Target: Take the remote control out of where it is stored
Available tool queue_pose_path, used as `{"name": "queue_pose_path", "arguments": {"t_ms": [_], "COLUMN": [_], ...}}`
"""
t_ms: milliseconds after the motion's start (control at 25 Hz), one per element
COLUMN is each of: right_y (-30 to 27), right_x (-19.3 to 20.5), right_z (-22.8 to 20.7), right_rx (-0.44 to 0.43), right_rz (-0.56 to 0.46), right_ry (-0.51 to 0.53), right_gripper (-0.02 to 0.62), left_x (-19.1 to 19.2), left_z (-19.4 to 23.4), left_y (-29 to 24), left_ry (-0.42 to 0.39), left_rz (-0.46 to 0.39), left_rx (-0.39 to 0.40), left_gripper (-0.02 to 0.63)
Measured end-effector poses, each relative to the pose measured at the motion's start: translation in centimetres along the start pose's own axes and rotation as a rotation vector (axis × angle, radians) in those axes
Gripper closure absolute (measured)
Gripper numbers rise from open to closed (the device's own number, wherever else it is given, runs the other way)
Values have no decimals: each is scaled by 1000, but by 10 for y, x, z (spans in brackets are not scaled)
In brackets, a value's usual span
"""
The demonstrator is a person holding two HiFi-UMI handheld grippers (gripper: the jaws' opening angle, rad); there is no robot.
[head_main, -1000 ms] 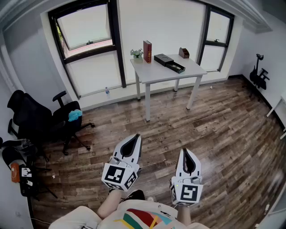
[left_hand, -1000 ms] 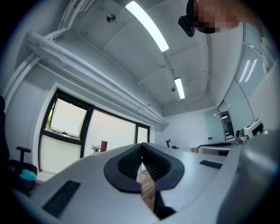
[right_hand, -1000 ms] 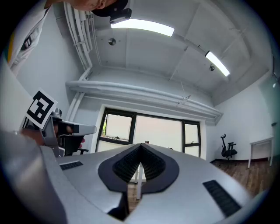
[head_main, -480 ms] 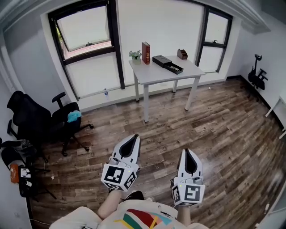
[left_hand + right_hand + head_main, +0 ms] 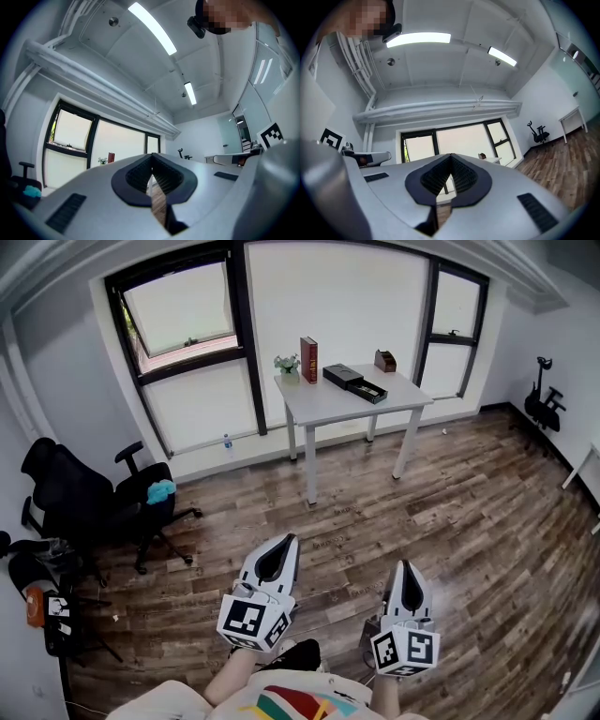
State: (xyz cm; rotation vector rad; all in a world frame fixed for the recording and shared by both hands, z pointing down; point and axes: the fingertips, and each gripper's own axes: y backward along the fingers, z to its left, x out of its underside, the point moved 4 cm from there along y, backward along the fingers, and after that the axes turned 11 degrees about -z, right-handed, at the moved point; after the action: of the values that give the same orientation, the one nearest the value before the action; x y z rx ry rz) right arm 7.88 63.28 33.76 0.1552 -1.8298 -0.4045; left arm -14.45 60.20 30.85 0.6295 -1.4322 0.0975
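Note:
A white table stands far across the room under the windows. On it lies a flat black box with one part slid out toward the front right. No remote control can be made out at this distance. Both grippers are held low in front of me over the wooden floor, far short of the table. My left gripper points at the table with its jaws shut on nothing. My right gripper is beside it, also shut and empty.
A red book, a small plant and a brown holder share the table. A black office chair with a teal cloth stands left. An exercise bike is at the far right wall.
My right gripper has shifted slightly right and lower in the head view and rolled, so its marker cube faces up more squarely. The left gripper has stayed put. Both jaws remain shut.

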Motion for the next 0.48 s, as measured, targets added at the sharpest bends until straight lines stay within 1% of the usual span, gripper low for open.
{"name": "queue_pose_path", "arguments": {"t_ms": [80, 160, 200, 280, 360, 480], "right_y": [1, 3, 4, 5, 2, -11], "right_x": [4, 8, 8, 6, 7, 12], "right_z": [2, 3, 2, 1, 0, 2], "right_rx": [-11, -19, -27, -51, -64, -74], "right_rz": [18, 34, 32, 14, 7, 8], "right_ry": [1, 25, 30, 9, -18, 15], "right_gripper": [594, 594, 592, 592, 592, 592], "left_x": [2, 6, 9, 12, 13, 13], "left_z": [1, 0, -2, -5, -5, 6], "left_y": [3, 3, 2, -1, -5, -15], "left_ry": [9, 11, 12, 14, 15, 17], "left_rz": [6, 19, 27, 38, 33, 4], "left_rx": [-2, -4, -2, 7, 17, 19], "left_gripper": [598, 598, 598, 598, 598, 598]}}
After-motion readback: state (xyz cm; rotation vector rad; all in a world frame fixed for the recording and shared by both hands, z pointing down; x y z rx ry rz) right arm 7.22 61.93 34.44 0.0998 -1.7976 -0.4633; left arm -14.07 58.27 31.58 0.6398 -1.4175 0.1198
